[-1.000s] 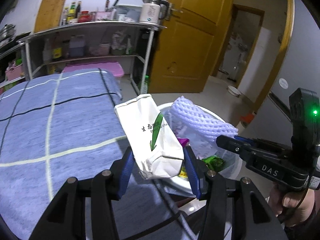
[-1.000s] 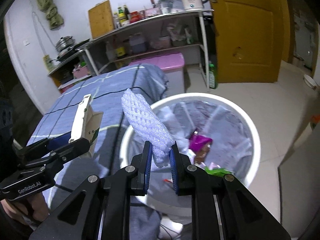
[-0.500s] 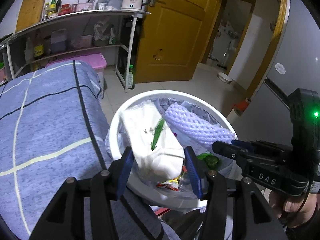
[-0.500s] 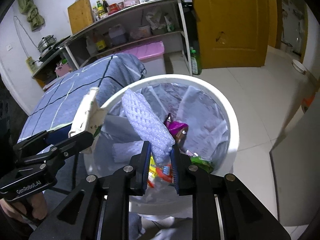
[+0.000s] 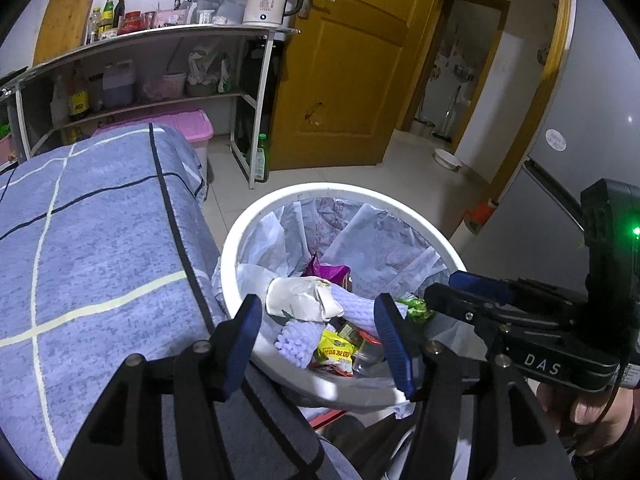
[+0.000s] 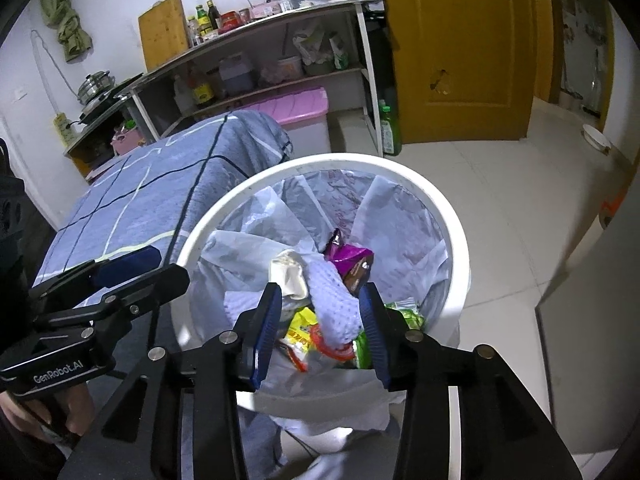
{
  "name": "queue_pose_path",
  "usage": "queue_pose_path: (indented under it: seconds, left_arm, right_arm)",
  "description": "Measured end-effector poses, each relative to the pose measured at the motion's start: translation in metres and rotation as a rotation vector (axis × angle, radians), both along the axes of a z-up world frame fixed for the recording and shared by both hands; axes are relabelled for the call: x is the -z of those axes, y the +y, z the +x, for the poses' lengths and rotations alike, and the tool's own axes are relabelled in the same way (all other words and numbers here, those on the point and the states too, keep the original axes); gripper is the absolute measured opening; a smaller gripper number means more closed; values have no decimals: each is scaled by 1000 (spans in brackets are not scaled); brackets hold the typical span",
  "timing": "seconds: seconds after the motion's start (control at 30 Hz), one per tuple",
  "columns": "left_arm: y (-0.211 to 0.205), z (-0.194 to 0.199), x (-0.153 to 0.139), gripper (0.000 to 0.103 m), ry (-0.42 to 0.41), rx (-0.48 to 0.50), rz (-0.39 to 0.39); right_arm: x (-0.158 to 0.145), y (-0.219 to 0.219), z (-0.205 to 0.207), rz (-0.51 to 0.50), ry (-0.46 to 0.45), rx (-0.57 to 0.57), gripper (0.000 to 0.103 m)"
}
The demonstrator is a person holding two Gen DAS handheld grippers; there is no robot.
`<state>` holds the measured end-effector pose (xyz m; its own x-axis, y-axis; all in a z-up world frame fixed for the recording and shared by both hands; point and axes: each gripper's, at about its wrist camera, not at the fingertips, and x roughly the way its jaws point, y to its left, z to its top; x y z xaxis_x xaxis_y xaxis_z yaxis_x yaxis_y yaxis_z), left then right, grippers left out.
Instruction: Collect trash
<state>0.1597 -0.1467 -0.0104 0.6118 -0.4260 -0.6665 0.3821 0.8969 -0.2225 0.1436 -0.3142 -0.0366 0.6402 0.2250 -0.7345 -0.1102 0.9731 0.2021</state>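
Two pieces of trash have left the grippers since a moment ago. In the left wrist view, the left gripper point(image 5: 322, 336) had its blue pads around a white paper bag with a green arrow; now the jaws stand wide and are opening further, with nothing pressed between them. The crumpled paper bag point(image 5: 302, 296) lies inside the white trash bin point(image 5: 240, 236), below and beyond the fingertips, resting on the other rubbish. Just under it sits the lavender foam fruit net point(image 5: 298, 336), beside a yellow snack wrapper point(image 5: 334, 350) and a purple wrapper point(image 5: 324, 270). The right gripper point(image 5: 464, 292) reaches in from the right over the bin's rim, a hand point(image 5: 588, 412) on its handle. The bin stands against the blue checked bedspread point(image 5: 92, 248).

In the right wrist view, the right gripper point(image 6: 322, 328) was clamped on the foam net half a second ago; now its jaws are parting, and are clear of the net. The foam net point(image 6: 332, 300) has dropped into the bin liner point(image 6: 400, 232), seen between the two pads but lower, down among the wrappers. The paper bag point(image 6: 288, 276) lies touching the net on its left, the purple wrapper point(image 6: 352, 264) just beyond. The left gripper point(image 6: 132, 268) hangs at the bin's point(image 6: 456, 240) left edge, over the bedspread point(image 6: 152, 200).
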Motion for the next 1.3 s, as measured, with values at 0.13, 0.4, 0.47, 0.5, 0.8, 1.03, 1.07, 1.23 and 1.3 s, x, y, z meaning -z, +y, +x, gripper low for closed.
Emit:
queue_pose_path:
  seconds: [0.13, 0.4, 0.47, 0.5, 0.8, 1.03, 1.07, 1.23, 1.3]
  left_arm:
    - [6, -11, -7, 60, -21, -11, 0]
    - [23, -41, -21, 63, -69, -50, 3]
    - [27, -49, -22, 63, -77, -59, 4]
    - [28, -52, -23, 63, -80, -64, 6]
    - [38, -86, -29, 63, -119, -91, 5]
    - [41, -108, -30, 63, -133, -103, 10]
    - [42, -110, -31, 63, -133, -105, 8]
    - [42, -117, -31, 63, -135, -107, 4]
    - [42, -118, -32, 63, -139, -106, 6]
  right_arm:
    - [-7, 5, -10, 3, -23, -4, 42]
    - [-22, 19, -42, 12, -80, -27, 42]
    - [-26, 23, -49, 3, -93, -35, 42]
    - [-27, 25, -54, -1, -100, -38, 42]
    - [-35, 34, -91, -23, -144, -49, 42]
    - [-38, 38, -114, -30, -154, -59, 42]
    - [-38, 38, -116, -32, -156, -59, 42]
    - [-40, 41, -125, -36, -168, -67, 42]
    - [-40, 41, -126, -36, -170, -67, 42]
